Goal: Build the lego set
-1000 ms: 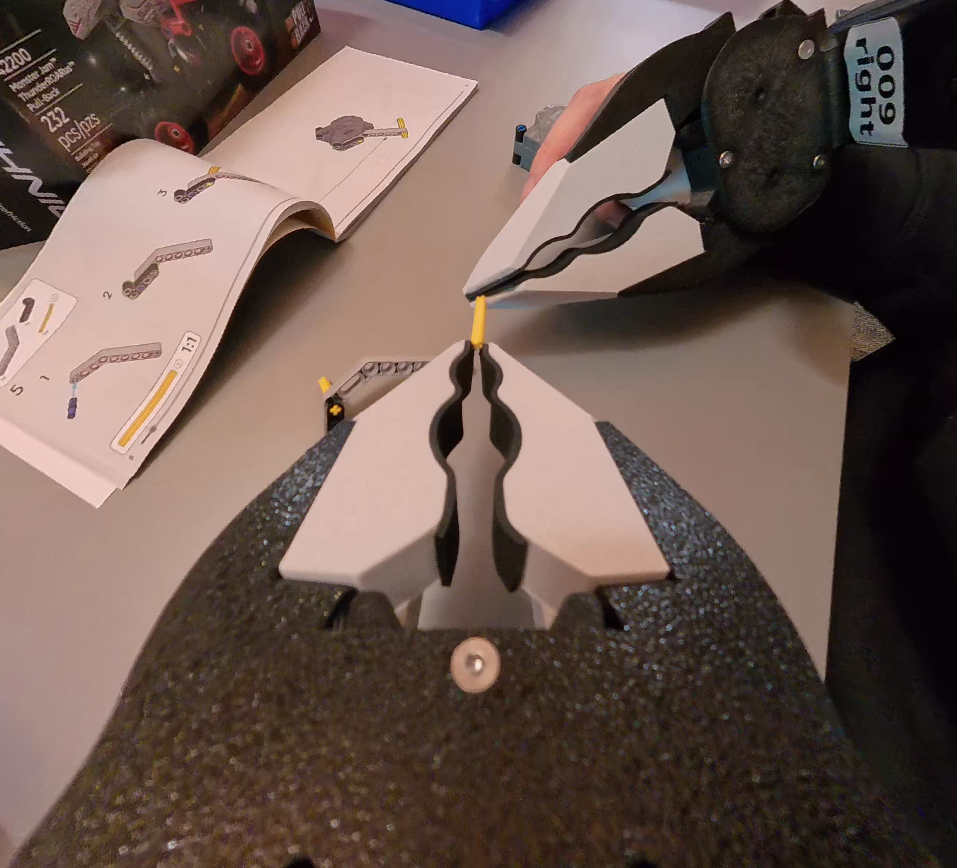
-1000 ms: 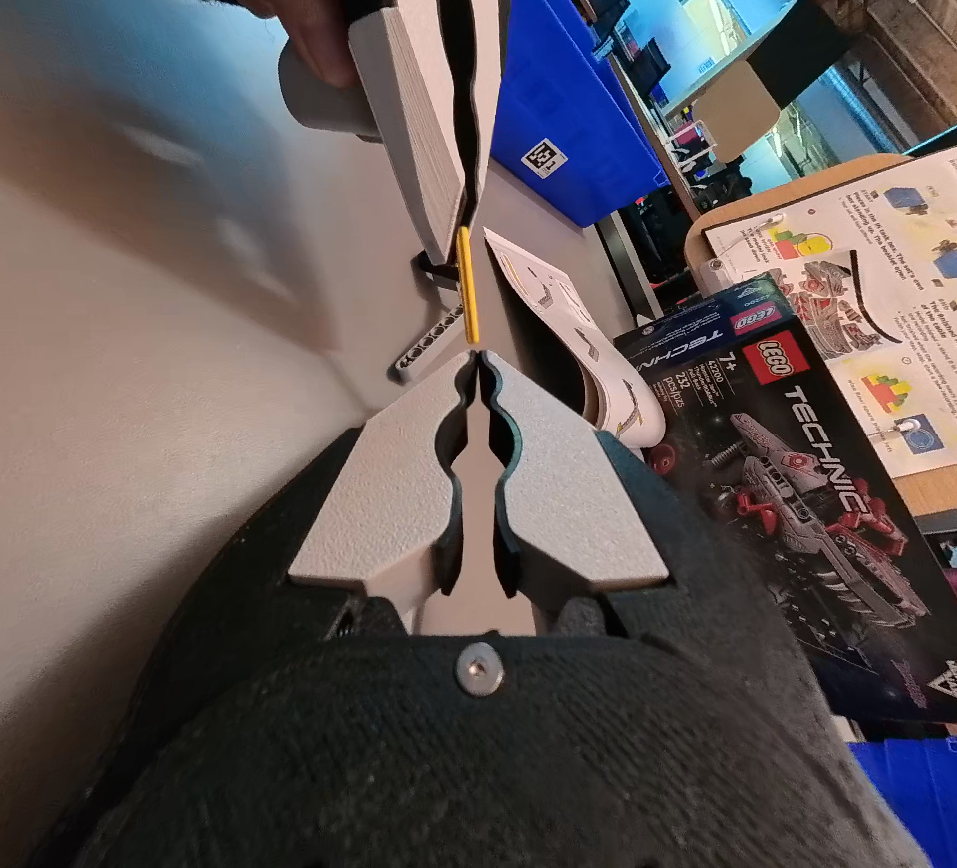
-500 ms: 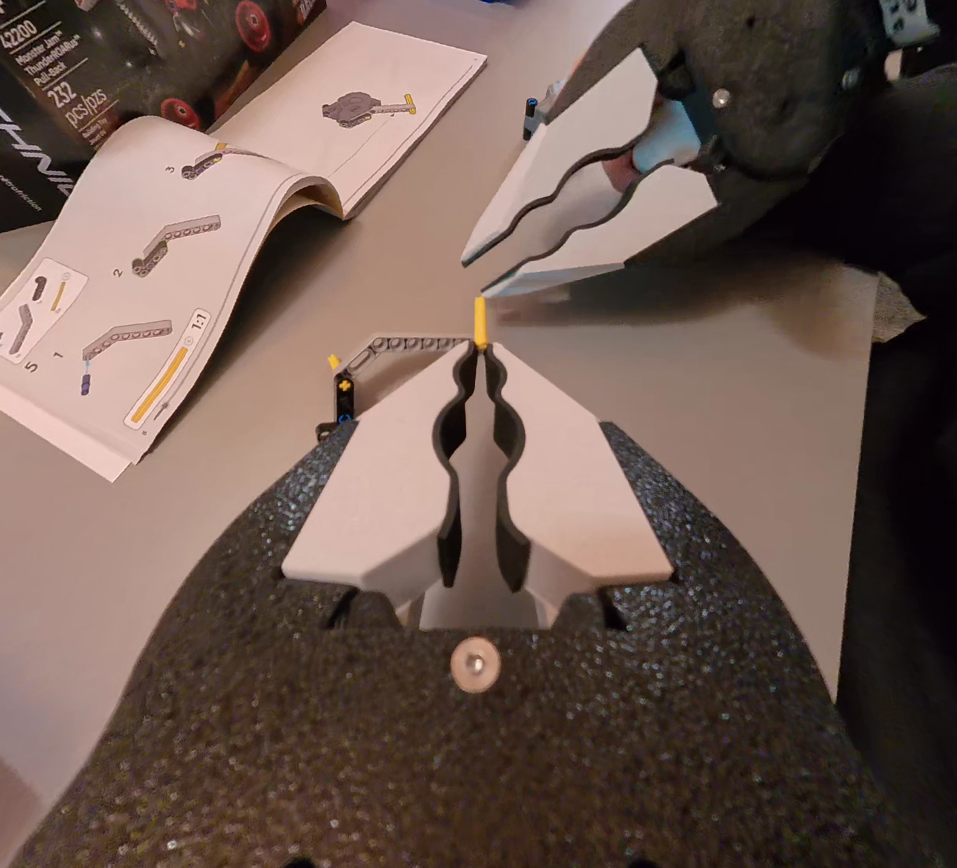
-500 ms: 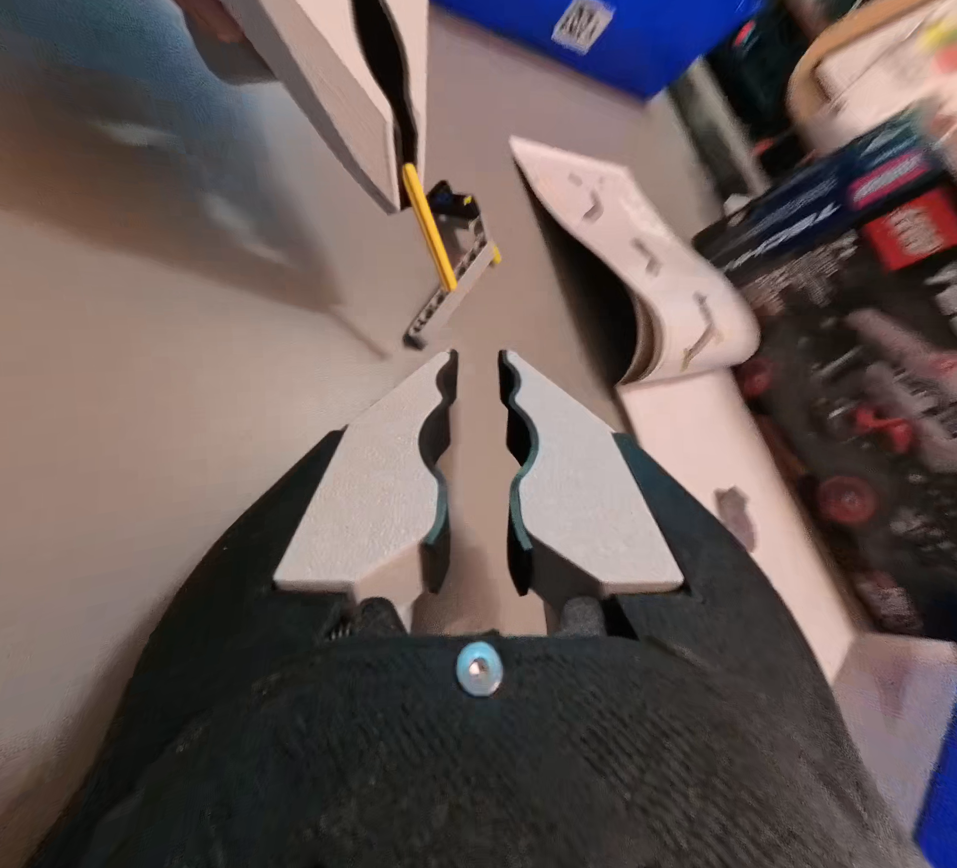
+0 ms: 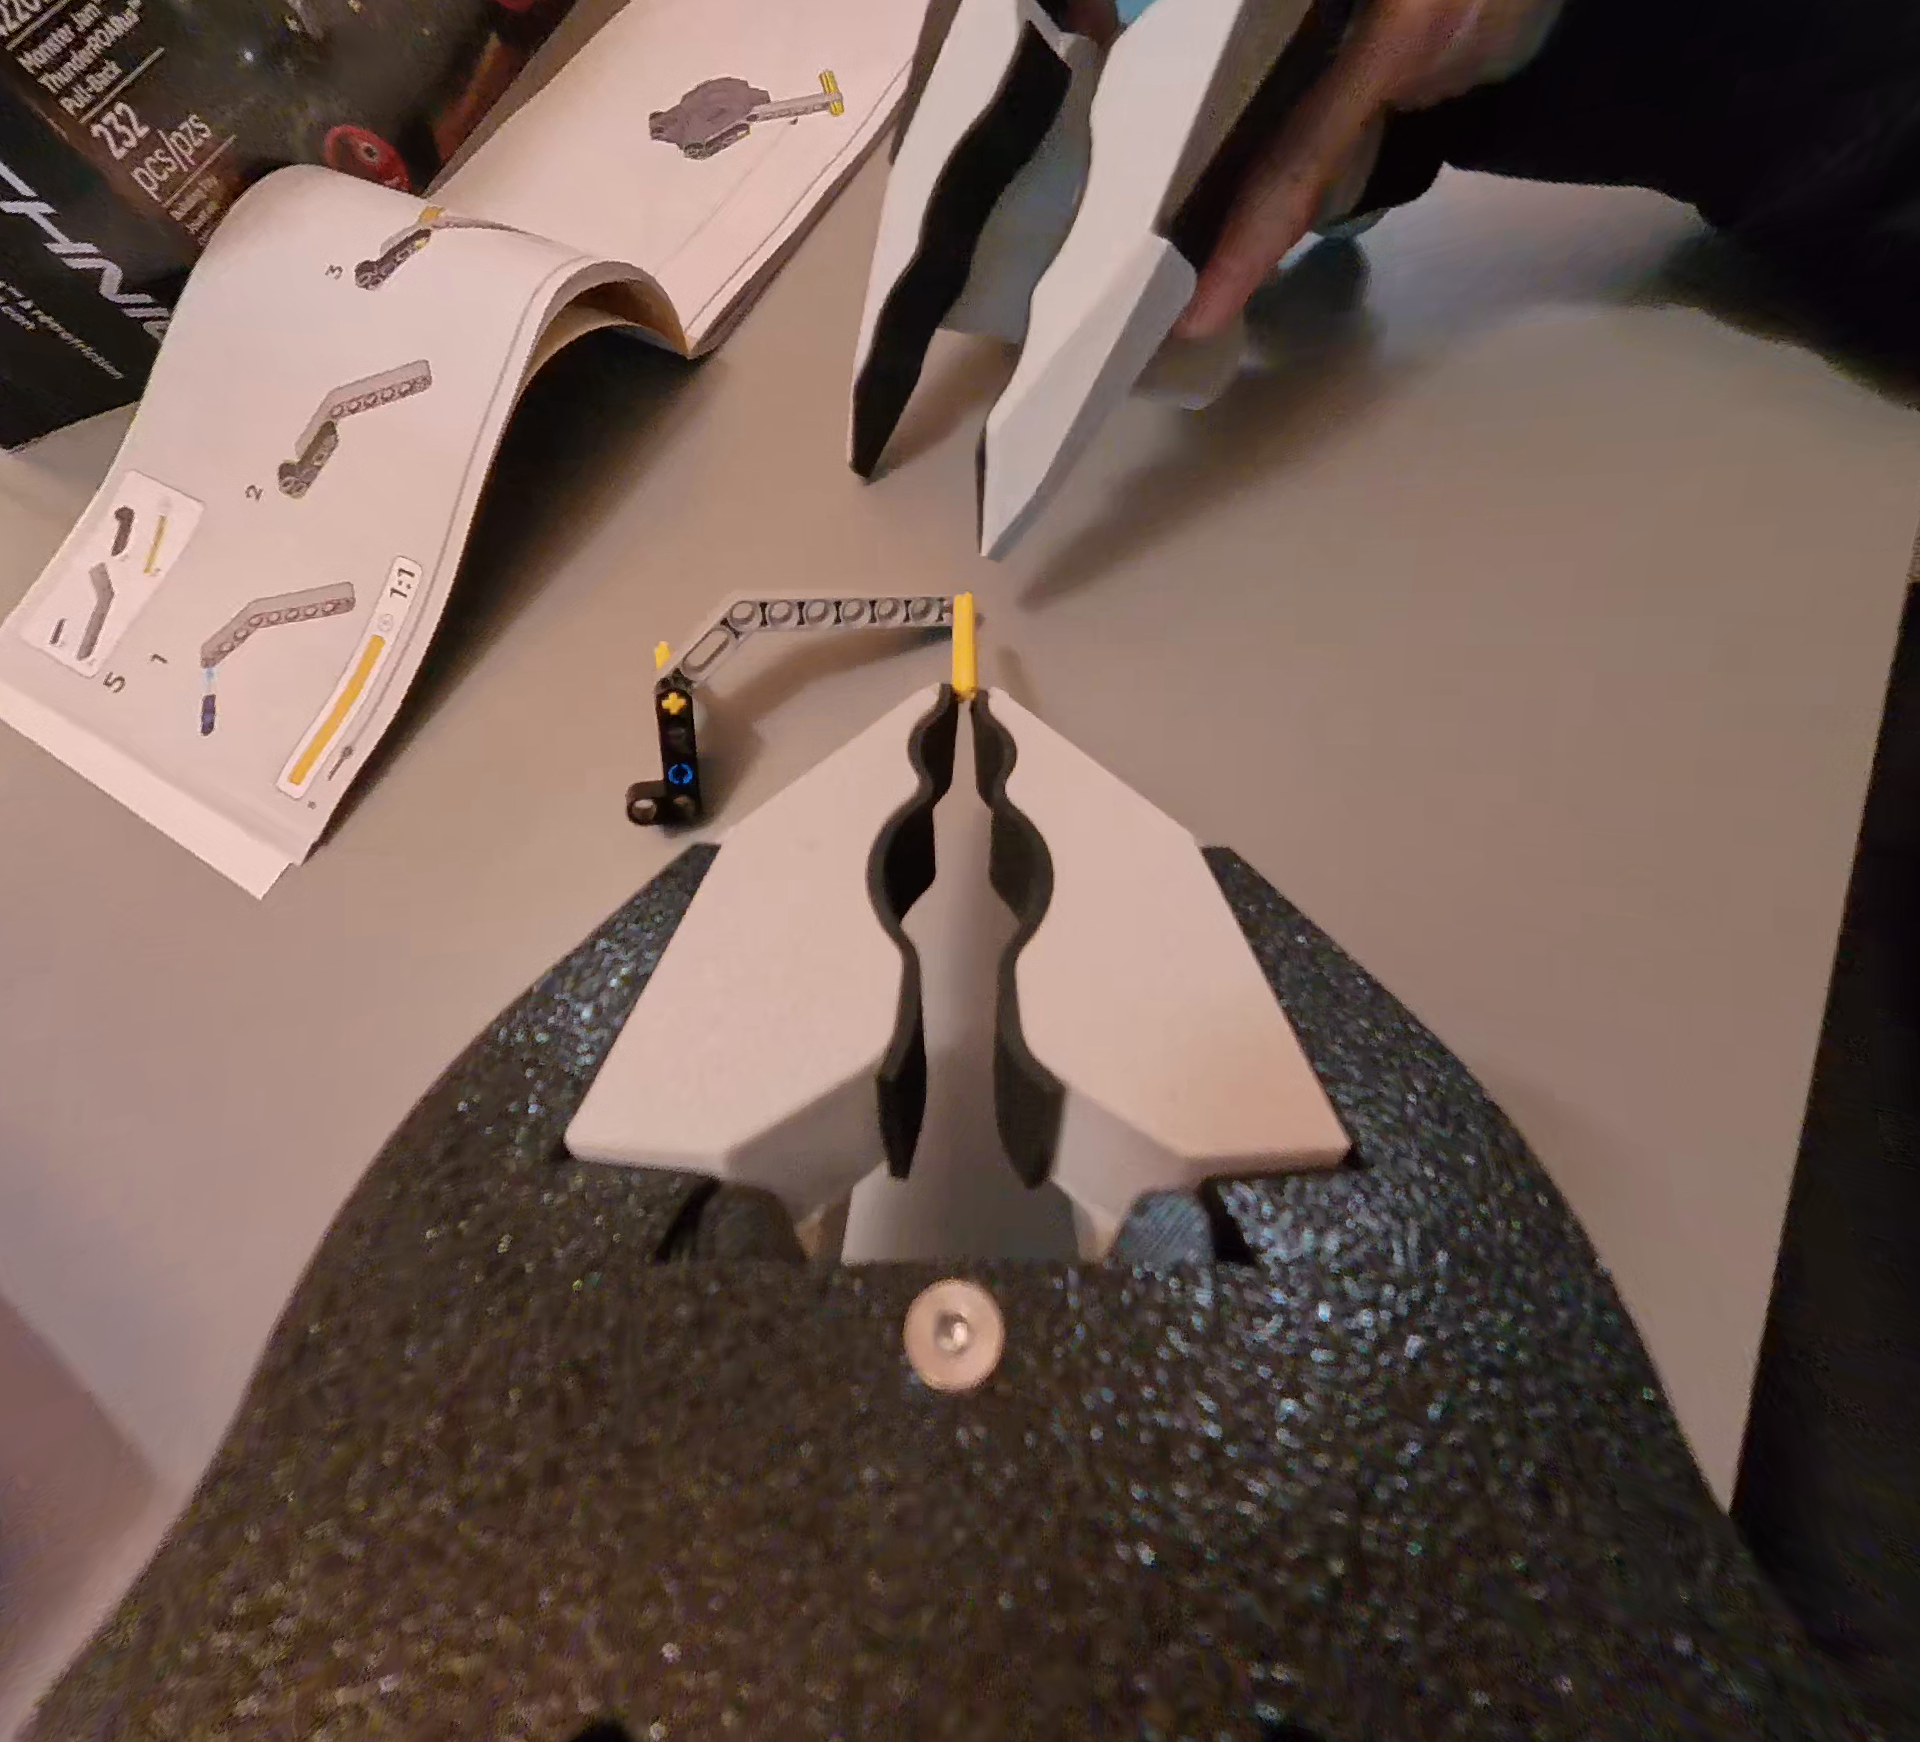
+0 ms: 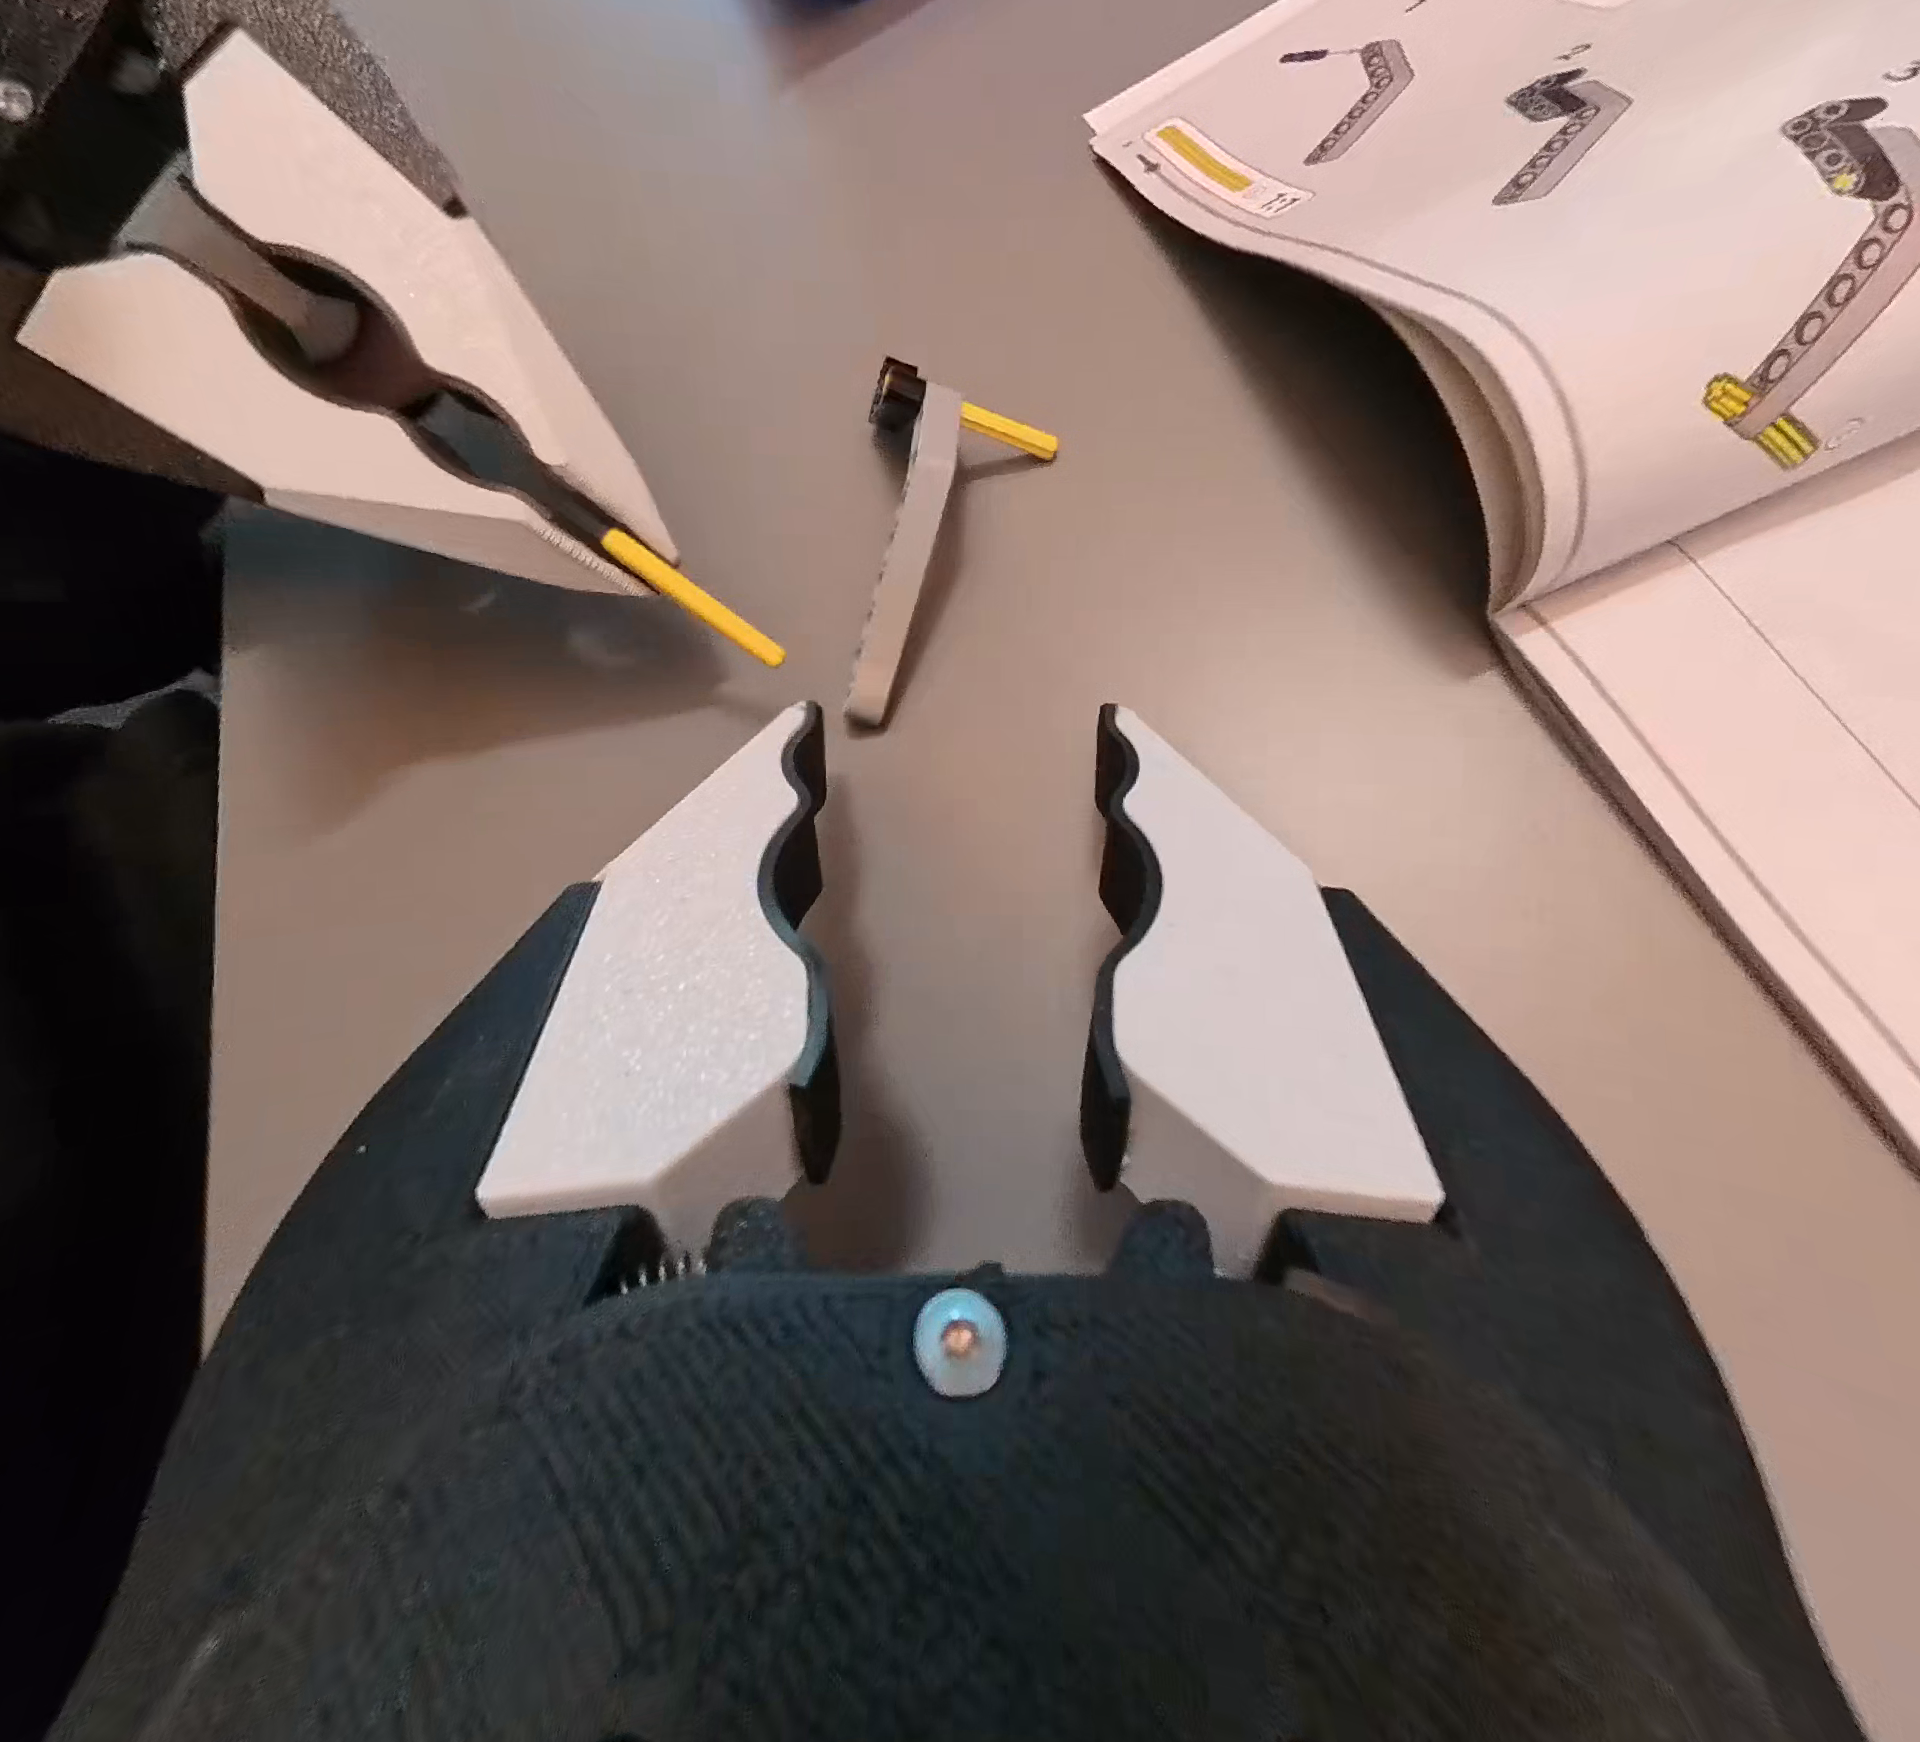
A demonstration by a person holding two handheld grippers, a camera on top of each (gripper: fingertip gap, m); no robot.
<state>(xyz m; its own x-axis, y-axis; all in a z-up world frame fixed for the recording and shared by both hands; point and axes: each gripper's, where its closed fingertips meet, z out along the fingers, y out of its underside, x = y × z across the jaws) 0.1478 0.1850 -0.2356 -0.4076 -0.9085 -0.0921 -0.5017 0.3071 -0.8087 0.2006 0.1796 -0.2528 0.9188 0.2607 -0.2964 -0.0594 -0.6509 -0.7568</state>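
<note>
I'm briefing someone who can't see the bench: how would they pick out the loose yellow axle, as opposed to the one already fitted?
On the grey table, left of the open instruction booklet, lies a bent grey beam. The yellow axle is the thin rod left of it, pinched in the left gripper. The second yellow axle sticks out of the beam's far end.

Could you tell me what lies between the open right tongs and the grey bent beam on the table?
Nothing: the right wrist view shows only bare table between the right tongs and the grey bent beam, whose near end sits just beyond the left fingertip.
</note>
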